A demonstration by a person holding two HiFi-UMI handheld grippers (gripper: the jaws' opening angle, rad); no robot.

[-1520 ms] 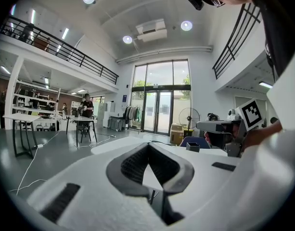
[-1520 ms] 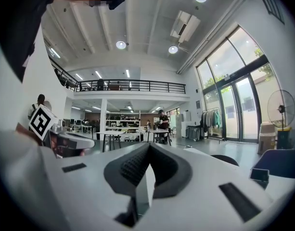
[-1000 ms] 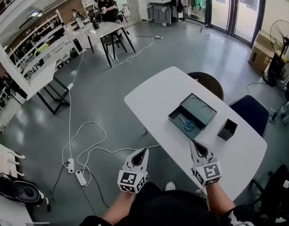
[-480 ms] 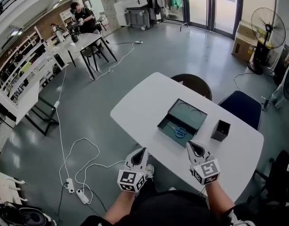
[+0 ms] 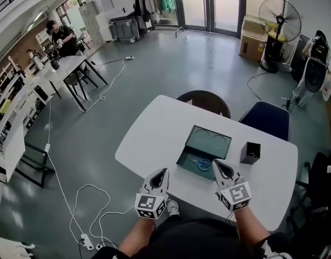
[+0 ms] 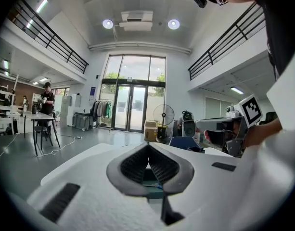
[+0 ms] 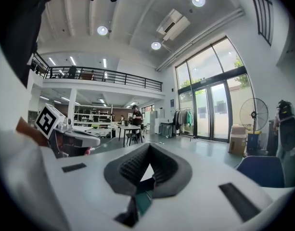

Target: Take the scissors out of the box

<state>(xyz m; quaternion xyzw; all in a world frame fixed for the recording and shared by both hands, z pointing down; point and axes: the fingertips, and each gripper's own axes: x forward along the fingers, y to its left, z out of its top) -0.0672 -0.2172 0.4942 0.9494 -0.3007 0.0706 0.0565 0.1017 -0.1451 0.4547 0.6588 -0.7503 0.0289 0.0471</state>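
Blue-handled metal scissors [image 5: 200, 163] lie in teal open box [image 5: 184, 150], probably light, stiff, best pinched at handles; left tongs [image 5: 163, 172] and right tongs [image 5: 217, 165] are clenched empty.

No words, brands or numbers can be read anywhere. The left cube [image 5: 149, 205] on the left gripper [image 5: 163, 172] and the right cube [image 5: 238, 194] on the right gripper [image 5: 216, 164] bear only black-and-white square markers, no letters. A small blue sign [image 6: 92, 91] beside the glass doors [image 6: 130, 109] is too small to read.
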